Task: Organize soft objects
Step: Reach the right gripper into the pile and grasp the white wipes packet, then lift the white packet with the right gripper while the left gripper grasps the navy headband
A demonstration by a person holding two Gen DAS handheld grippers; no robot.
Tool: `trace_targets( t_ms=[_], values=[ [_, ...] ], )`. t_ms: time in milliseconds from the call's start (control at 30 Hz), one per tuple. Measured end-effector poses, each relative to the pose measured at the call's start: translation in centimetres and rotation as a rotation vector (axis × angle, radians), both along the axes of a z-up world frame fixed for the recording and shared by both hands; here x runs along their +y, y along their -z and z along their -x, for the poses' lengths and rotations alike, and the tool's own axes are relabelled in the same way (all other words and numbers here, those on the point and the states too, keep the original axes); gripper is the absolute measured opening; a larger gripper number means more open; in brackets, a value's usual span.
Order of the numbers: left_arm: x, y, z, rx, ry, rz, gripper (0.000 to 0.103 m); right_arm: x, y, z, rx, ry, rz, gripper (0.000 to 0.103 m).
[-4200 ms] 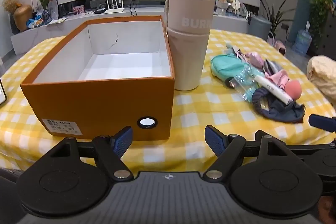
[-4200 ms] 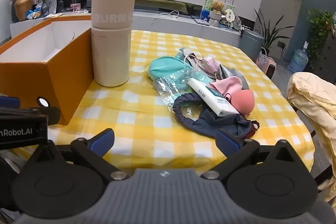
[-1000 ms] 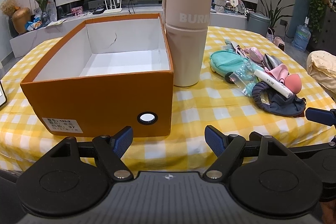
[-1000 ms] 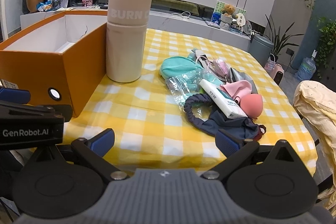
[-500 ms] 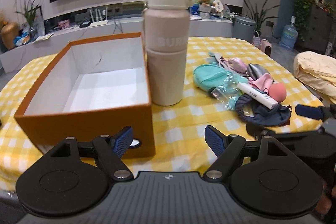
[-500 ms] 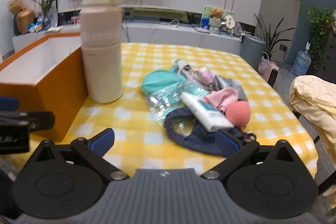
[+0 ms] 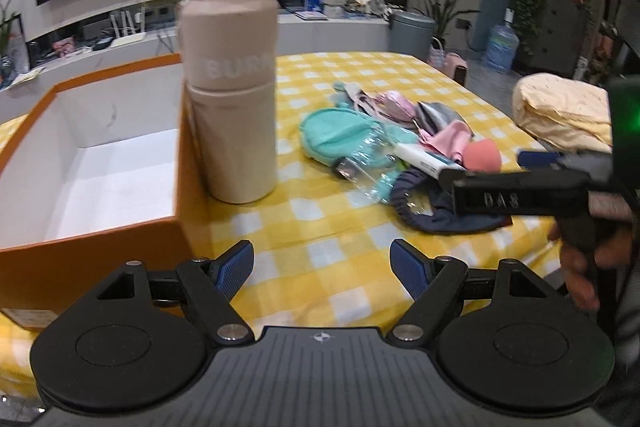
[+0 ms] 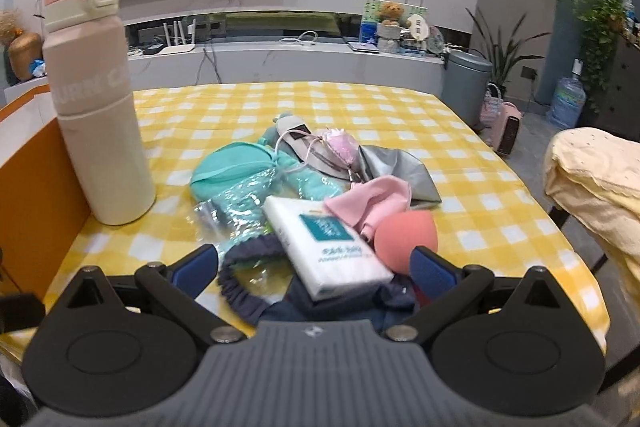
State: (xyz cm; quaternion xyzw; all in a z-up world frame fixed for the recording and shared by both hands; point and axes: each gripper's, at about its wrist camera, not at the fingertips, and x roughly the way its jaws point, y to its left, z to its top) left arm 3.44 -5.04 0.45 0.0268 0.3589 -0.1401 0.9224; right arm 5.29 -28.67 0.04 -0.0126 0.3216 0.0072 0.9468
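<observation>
With both jaws spread and empty, the right gripper (image 8: 314,263) hangs over the pile (image 8: 304,195) beside the bottle (image 8: 98,107) (box (image 7: 96,163) bare), so picking looks in hand: next, probably close on the tissue pack (image 8: 324,247), while the left gripper (image 7: 322,265) waits.

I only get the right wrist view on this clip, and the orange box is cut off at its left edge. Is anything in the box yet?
Observer: No. The left wrist view looks into the orange box, and only its bare white floor shows.
Operator: Where is the left gripper?
Observer: The left gripper is open and holds nothing. It is low over the tablecloth, in front of the pink bottle.
Operator: How does my right gripper sit over the pile?
Observer: Seen from the side, the right gripper hangs above the navy headband at the pile's near edge.
</observation>
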Motion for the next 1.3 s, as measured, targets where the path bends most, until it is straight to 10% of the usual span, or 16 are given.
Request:
trace_targets(
  t_ms=[167, 367, 567, 733, 1067, 1300],
  values=[
    [-0.7, 1.0, -0.2, 0.019, 0.020, -0.012, 0.091, -1.1, 0.7, -2.1, 0.004, -0.052, 0.007, 0.096],
    [-0.7, 1.5, -0.1, 0.038, 0.016, -0.023, 0.091, 0.0, 2.2, -4.2, 0.045, -0.090, 0.141, 0.053],
    [-0.9, 1.2, 0.3, 0.027, 0.019, -0.026, 0.091, -0.1, 3.2, -5.1, 0.112, -0.101, 0.166, 0.052],
    [-1.2, 1.0, 0.8, 0.013, 0.023, -0.041, 0.091, 0.7, 3.9, -6.1, 0.136, -0.107, 0.244, 0.022],
    [-1.2, 1.0, 1.2, 0.009, 0.009, -0.034, 0.091, 0.0, 0.8, -3.3, -0.013, -0.124, 0.172, 0.007],
    [-2.8, 2.1, 0.4, 0.005, 0.063, -0.014, 0.089, -3.5, -3.6, -0.1, -0.196, -0.096, -0.110, 0.008]
  ],
)
